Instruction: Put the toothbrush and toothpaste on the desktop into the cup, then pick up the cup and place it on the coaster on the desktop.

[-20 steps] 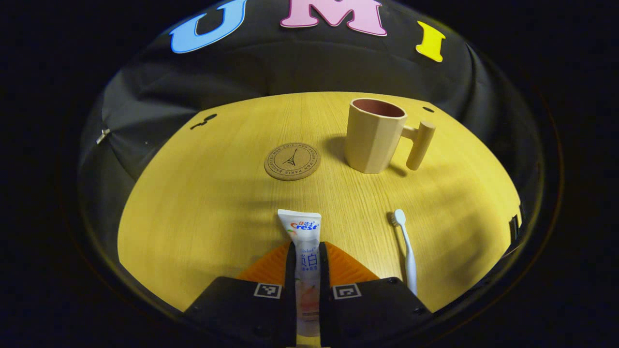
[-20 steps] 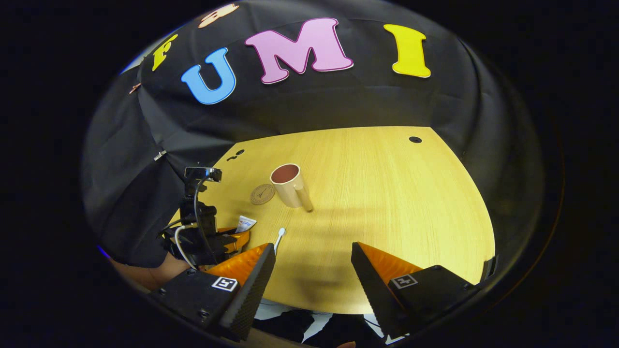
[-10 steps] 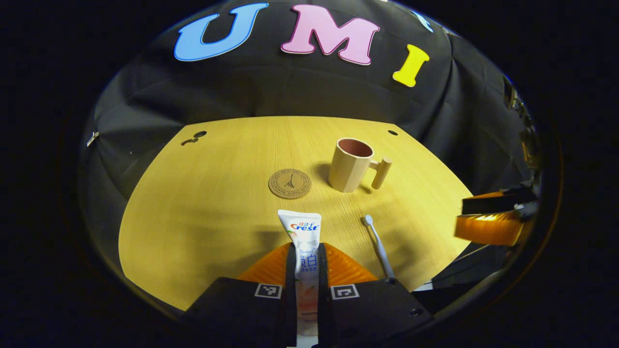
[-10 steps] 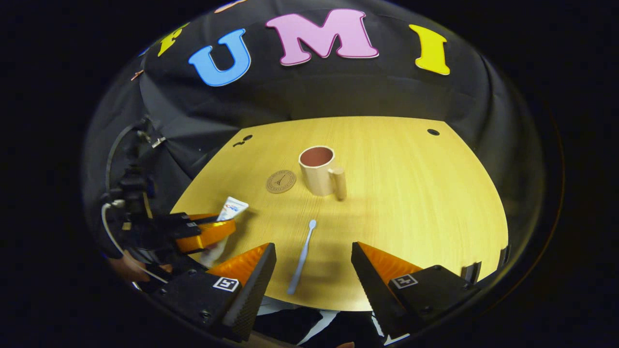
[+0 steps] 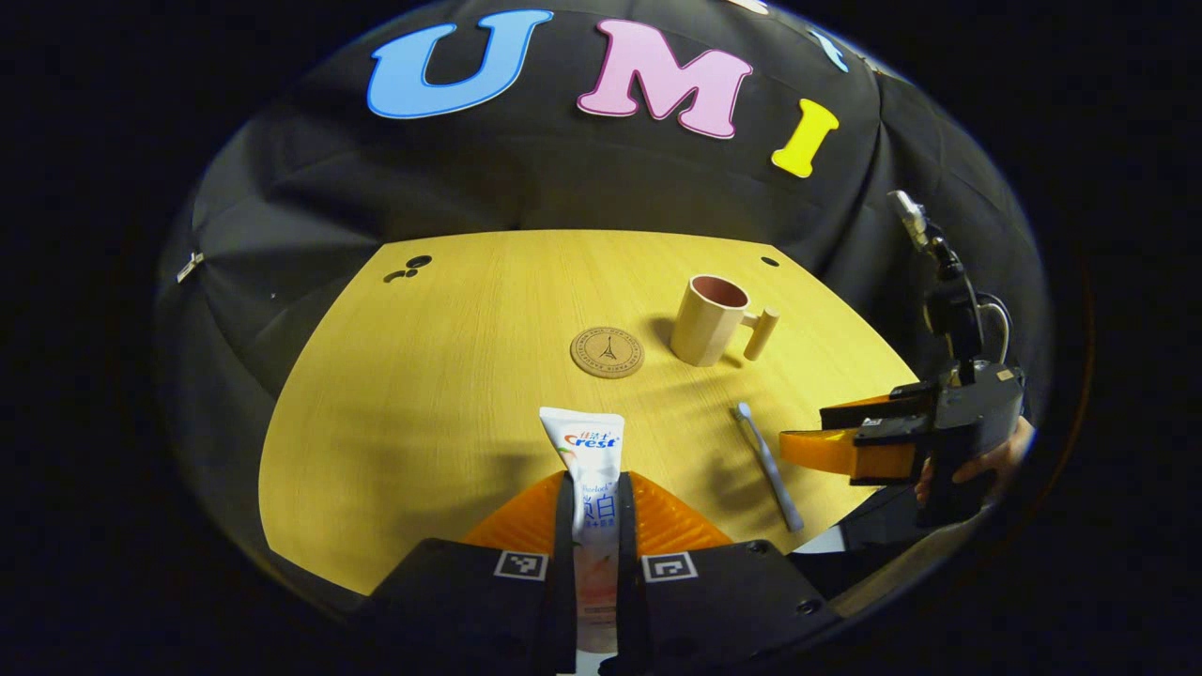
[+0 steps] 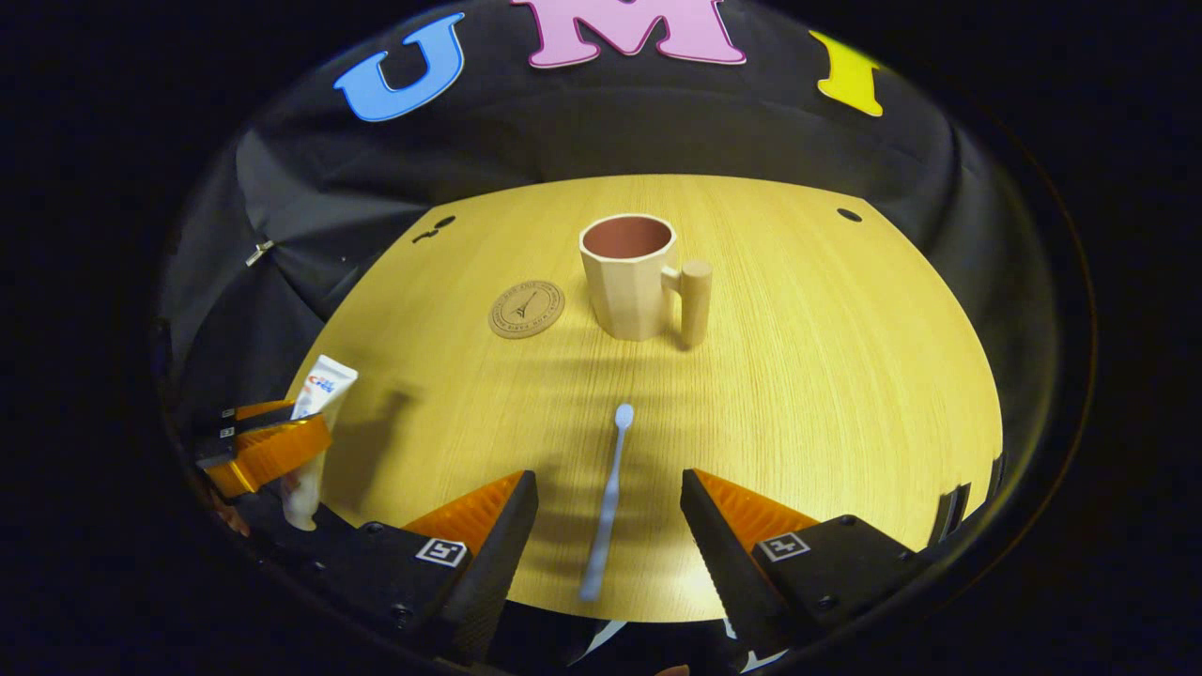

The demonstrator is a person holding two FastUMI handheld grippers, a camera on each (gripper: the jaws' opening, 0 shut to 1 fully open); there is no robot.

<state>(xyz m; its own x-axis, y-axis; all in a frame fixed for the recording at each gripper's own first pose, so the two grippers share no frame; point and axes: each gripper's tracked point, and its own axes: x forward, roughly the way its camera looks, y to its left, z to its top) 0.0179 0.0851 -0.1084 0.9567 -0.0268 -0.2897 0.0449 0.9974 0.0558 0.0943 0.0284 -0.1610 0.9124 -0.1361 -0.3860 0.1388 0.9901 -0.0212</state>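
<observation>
My left gripper (image 5: 593,498) is shut on the white toothpaste tube (image 5: 592,460), lifted above the wooden desktop (image 5: 451,376); from the right gripper view the tube (image 6: 315,413) hangs in that gripper (image 6: 263,449) at the far left. The pale blue toothbrush (image 6: 608,498) lies flat on the desk between the open fingers of my right gripper (image 6: 608,512); its head points toward the cup. In the left gripper view the toothbrush (image 5: 768,465) lies beside the right gripper (image 5: 850,441). The beige cup (image 6: 631,277) stands upright, empty, handle to the right. The round cork coaster (image 6: 526,308) lies left of it.
Black cloth walls close in the desk at the back and sides. Small dark holes (image 6: 848,215) mark the desktop near its far corners. A hand (image 5: 995,460) holds the right gripper at the desk's near right edge.
The left gripper has lifted the toothpaste off the desk and drawn back. The right gripper has moved in over the toothbrush, which now lies between its open fingers.
</observation>
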